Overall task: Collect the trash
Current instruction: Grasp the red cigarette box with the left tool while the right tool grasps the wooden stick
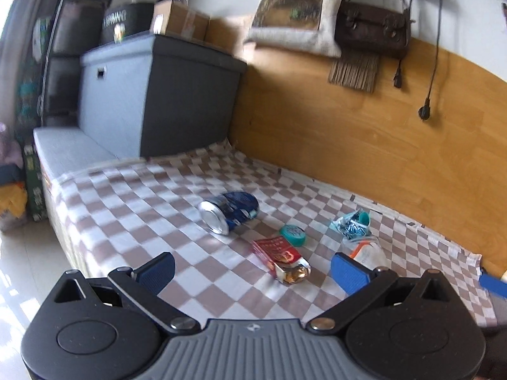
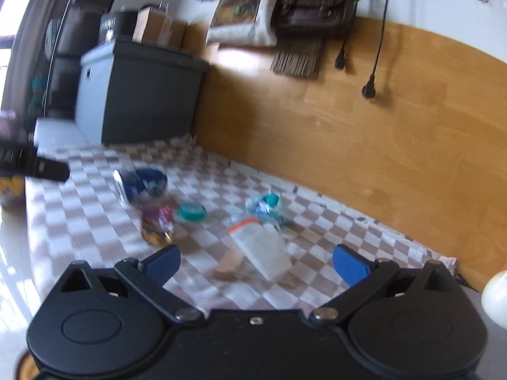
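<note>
Left wrist view: my left gripper hangs with its jaws spread wide, holding nothing, above the checkered cloth on the bed. Between the blue pads lies a red wrapper with a clear, crumpled end, not touching either pad. Just beyond it sits a teal lid, and farther off a dented blue can lies on its side. Behind my right-hand pad is a clear pouch with an orange strip, partly hidden, with a crumpled blue-and-teal wrapper near it, toward the wooden panel.

From the right wrist, blurred: my right gripper also has its jaws wide apart and empty. The clear pouch lies between the pads on the cloth, though I cannot tell whether anything touches it. At the bed's far end stands a grey storage box, lid shut, with a cardboard box on top.
</note>
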A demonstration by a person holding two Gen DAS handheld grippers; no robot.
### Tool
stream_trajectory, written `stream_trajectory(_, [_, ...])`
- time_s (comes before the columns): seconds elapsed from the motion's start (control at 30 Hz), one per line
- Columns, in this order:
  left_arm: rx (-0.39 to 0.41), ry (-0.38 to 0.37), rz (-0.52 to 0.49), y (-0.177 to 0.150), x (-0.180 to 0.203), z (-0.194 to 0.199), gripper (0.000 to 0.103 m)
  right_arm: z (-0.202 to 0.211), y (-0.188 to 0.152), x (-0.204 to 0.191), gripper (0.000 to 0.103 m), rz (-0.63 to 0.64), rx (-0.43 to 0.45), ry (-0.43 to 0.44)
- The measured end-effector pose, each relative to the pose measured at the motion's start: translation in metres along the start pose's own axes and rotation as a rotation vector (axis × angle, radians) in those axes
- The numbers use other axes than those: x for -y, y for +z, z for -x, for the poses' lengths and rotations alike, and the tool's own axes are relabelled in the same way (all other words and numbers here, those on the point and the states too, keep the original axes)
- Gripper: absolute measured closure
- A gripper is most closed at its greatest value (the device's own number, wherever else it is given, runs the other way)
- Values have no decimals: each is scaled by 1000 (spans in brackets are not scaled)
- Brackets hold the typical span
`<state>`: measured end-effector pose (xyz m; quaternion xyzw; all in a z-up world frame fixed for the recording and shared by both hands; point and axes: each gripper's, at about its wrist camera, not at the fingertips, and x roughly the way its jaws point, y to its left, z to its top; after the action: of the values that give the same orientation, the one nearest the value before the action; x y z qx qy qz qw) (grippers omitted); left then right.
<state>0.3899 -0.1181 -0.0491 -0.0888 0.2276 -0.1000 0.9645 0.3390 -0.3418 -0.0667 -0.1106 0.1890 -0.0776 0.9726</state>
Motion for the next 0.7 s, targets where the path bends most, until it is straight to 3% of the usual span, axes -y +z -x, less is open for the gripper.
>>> stream_trajectory(0.07, [-26, -12, 40, -1, 1, -20, 0, -15, -6, 6, 1, -20, -43, 24])
stream_trajectory(0.13, [-51, -22, 63, -3, 4, -41, 0, -28, -12, 11, 8, -74, -80, 65])
stream_trajectory(0.2, [-68, -24, 60, -5, 8, -59, 0, -45, -17, 14, 18, -135, -127, 107])
stream_trajectory(0.37, [-76, -44, 26, -6, 22, -96, 0, -79, -29, 10, 27, -243, -188, 169])
stream_trajectory(0.7, [-134, -30, 7, -8, 40, -163, 1, -147, -31, 12, 49, -422, -268, 206])
